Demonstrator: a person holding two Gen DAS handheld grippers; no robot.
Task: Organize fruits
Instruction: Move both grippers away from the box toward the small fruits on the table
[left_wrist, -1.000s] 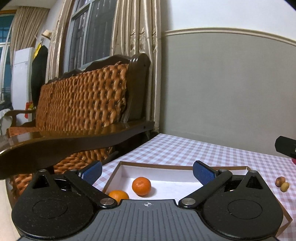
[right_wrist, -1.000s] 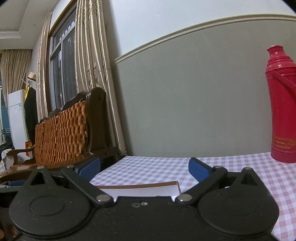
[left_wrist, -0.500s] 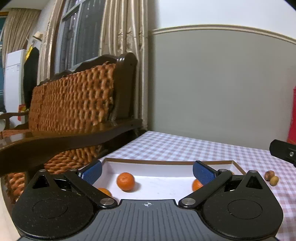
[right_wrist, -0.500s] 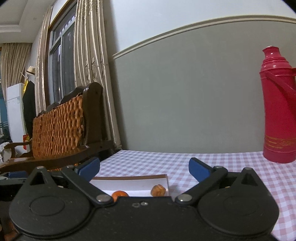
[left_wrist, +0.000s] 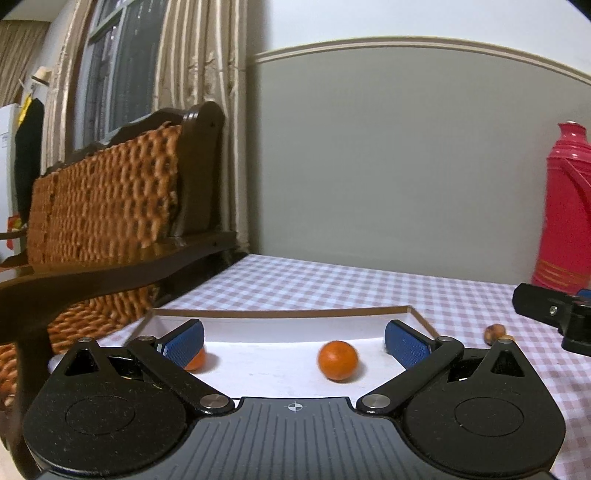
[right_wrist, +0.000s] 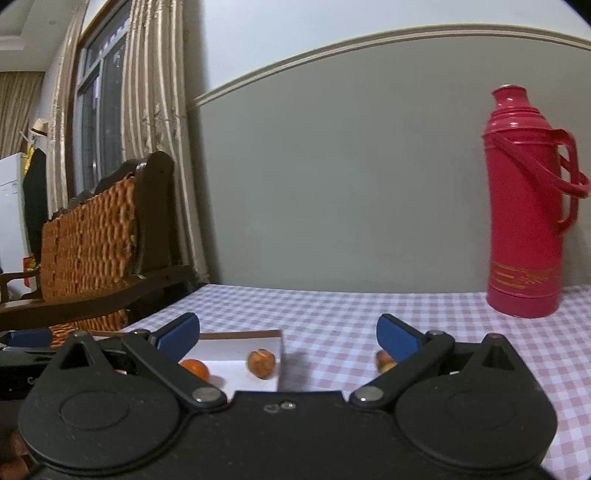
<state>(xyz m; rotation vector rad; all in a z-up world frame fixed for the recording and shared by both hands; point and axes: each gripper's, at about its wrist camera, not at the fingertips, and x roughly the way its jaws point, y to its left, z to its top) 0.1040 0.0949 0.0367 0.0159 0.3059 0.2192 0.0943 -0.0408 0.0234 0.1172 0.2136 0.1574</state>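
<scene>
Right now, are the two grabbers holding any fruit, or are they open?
Left gripper: open, holding nothing; an orange sits in the white tray ahead of it.
Right gripper: open, holding nothing.

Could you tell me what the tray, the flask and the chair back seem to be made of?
Tray: probably cardboard, going by the matte white inside and thin brown raw-looking rim.
Flask: likely plastic; glossy red, with moulded ridges and a one-piece handle.
Chair back: woven orange-brown lattice, perhaps cane or beading, too blurred to tell; the frame looks like dark polished wood.
</scene>
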